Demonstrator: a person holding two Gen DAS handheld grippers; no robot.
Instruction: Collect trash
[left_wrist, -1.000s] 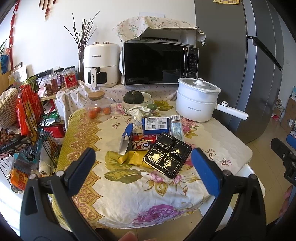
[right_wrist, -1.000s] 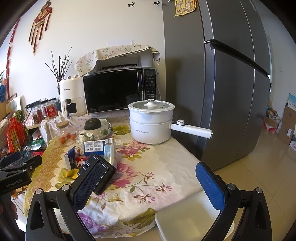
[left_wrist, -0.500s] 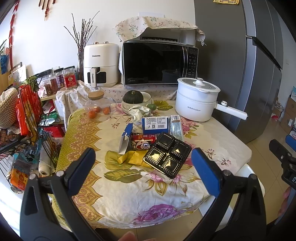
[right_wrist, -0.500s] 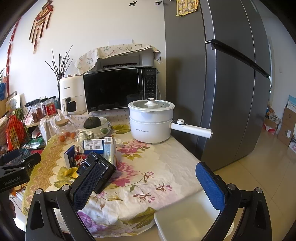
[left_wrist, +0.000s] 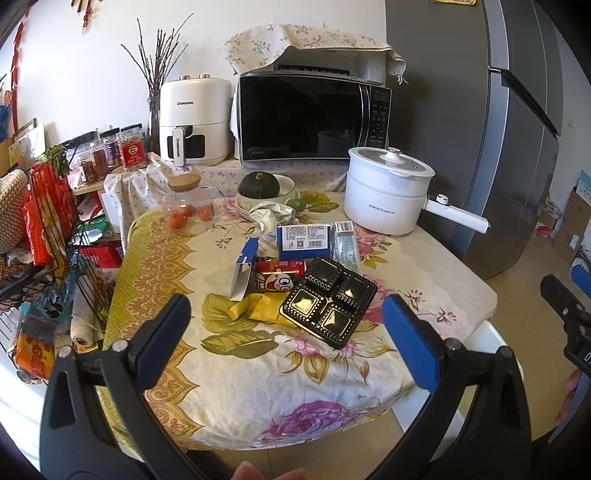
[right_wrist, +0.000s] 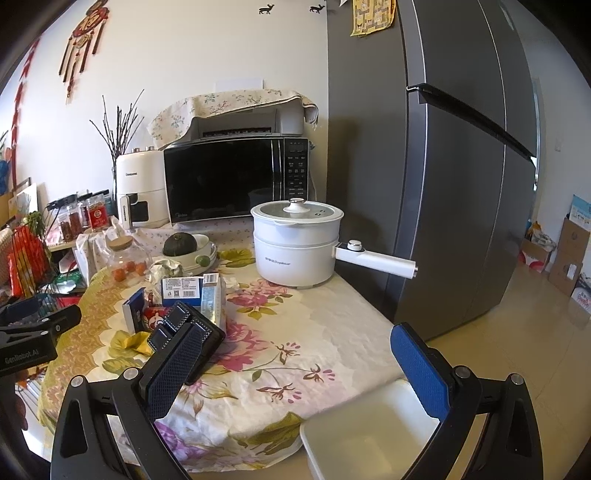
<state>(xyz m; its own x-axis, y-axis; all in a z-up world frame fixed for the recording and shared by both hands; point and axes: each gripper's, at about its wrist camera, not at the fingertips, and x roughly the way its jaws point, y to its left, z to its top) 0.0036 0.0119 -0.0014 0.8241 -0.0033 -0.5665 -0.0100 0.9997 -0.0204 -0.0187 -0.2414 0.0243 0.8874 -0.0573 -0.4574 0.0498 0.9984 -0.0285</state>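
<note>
Black plastic tray (left_wrist: 328, 300) with four gold-lined wells, lying tilted on the floral cloth of the table (left_wrist: 258, 387), touching crumpled yellow wrappers (left_wrist: 255, 308) and a red can (left_wrist: 279, 275) with a cartoon face. Just behind: a blue box (left_wrist: 303, 242) with a white barcode label, print too small to read, a slim carton (left_wrist: 346, 245), and a blue-and-white box (left_wrist: 243, 271) standing on end. "CHANGHONG" on the white air fryer (left_wrist: 194, 122); "Royalstar" on the white electric pot (left_wrist: 388, 192); faint lettering low on the microwave (left_wrist: 314, 118) door, not readable.

Left hand-held gripper (left_wrist: 286, 341) spread wide, blue pads apart, holding nothing, short of the table edge. Right hand-held gripper (right_wrist: 291, 373) likewise wide and empty.

Seen only from the right wrist: a white square bin (right_wrist: 365, 432) below the table edge, under the right pad; "GenRobot.AI" on the left hand-held gripper's body at the frame's left. Seen only from the left wrist: the tray's four wells in full.
</note>
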